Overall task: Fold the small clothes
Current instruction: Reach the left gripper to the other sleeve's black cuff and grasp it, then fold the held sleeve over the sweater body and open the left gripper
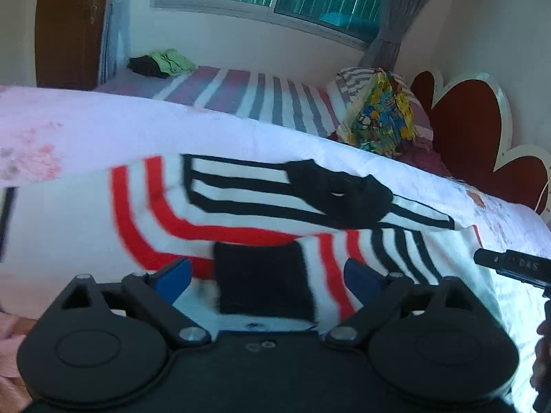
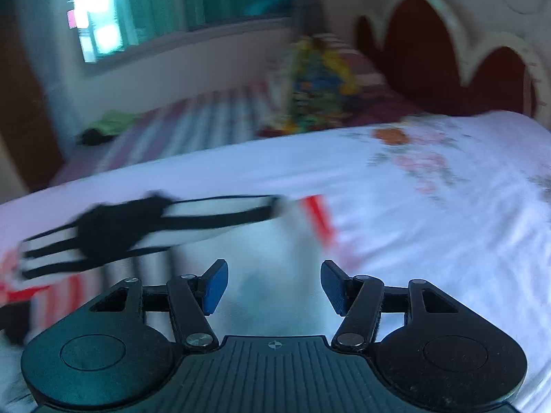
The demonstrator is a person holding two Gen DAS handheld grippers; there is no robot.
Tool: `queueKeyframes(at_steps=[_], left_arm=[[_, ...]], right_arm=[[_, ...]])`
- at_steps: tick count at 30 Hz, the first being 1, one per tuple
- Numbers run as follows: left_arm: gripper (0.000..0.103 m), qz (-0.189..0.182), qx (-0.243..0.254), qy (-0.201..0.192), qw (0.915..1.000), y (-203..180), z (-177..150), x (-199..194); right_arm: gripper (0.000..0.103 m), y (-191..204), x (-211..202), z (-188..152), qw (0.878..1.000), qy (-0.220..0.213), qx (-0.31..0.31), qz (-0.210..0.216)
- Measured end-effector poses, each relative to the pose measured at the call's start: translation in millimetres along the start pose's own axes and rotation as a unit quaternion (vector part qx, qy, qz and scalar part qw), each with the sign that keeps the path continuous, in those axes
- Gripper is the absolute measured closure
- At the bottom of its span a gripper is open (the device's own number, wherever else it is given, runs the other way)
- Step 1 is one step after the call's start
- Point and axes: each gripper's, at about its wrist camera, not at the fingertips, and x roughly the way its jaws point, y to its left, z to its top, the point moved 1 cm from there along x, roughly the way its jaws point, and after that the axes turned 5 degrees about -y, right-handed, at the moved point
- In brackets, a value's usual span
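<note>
White knit fabric with red and black stripes forms the small garment (image 1: 241, 213), which lies flat on the pale floral bed sheet (image 1: 103, 120), near the sheet's front edge. A black rectangular cuff (image 1: 263, 280) at the garment's near edge sits between the blue pads (image 1: 179, 277) of the left gripper (image 1: 272, 280). Its jaws stand wide apart and the pads do not press on the fabric. The right gripper (image 2: 273, 284) hangs over a plain white part of the garment, toward the sheet's right side. Its jaws are partly spread and hold nothing. This view is blurred. A multicoloured bundle (image 1: 385, 117) rests beyond the sheet's far edge, beside the red headboard (image 1: 482, 137).
</note>
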Motion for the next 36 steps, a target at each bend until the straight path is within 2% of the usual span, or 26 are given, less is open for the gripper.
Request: queueKeyframes(at_steps=[4,7,9,12,13,17,20,22,24,26,28,29,30,31,32,34,36], left_arm=[[0.008,0.040,-0.038,0.025,0.9982,40,3,-20],[0.008,0.074,-0.093,0.015,0.9928,92,-2,-44],[0.015,0.094,-0.128,0.005,0.9873,126,-6,-60],[0.019,0.132,-0.197,-0.001,0.9714,185,-13,-82],[0.019,0.146,-0.225,-0.007,0.9634,208,-16,-91],[0.018,0.182,-0.297,-0.012,0.9372,269,-25,-105],[0.011,0.194,-0.339,-0.017,0.9203,298,-30,-105],[0.008,0.183,-0.363,-0.022,0.9132,317,-29,-100],[0.005,0.176,-0.363,-0.037,0.9142,327,-28,-94],[0.006,0.173,-0.366,-0.060,0.9126,331,-26,-88],[0.017,0.173,-0.383,-0.090,0.9027,336,-24,-85],[0.035,0.174,-0.387,-0.098,0.9001,339,-24,-84],[0.058,0.170,-0.394,-0.103,0.8974,343,-24,-82],[0.064,0.164,-0.409,-0.103,0.8916,349,-26,-81],[0.079,0.165,-0.421,-0.107,0.8855,353,-28,-80],[0.086,0.164,-0.430,-0.109,0.8813,356,-29,-79],[0.090,0.161,-0.426,-0.118,0.8827,354,-28,-82]], right_arm=[[0.044,54,-18,-13,0.998,0.002,-0.022,0.054],[0.044,95,-21,-24,0.995,0.015,-0.035,0.093],[0.044,115,-21,-31,0.993,0.020,-0.049,0.103],[0.044,136,-21,-39,0.991,0.028,-0.055,0.119],[0.044,143,-20,-41,0.990,0.031,-0.057,0.122],[0.044,166,-16,-46,0.989,0.037,-0.066,0.126],[0.044,179,-8,-47,0.989,0.042,-0.069,0.127],[0.044,188,-4,-48,0.988,0.042,-0.074,0.125],[0.044,194,-1,-48,0.989,0.042,-0.076,0.123],[0.044,198,4,-49,0.989,0.039,-0.077,0.117],[0.044,201,8,-48,0.990,0.036,-0.080,0.108],[0.044,201,12,-48,0.991,0.033,-0.080,0.102],[0.044,201,14,-48,0.991,0.035,-0.080,0.099],[0.044,200,17,-48,0.991,0.037,-0.078,0.098],[0.044,200,19,-48,0.992,0.037,-0.076,0.096],[0.044,200,22,-48,0.992,0.037,-0.078,0.091],[0.044,200,25,-47,0.992,0.036,-0.081,0.088]])
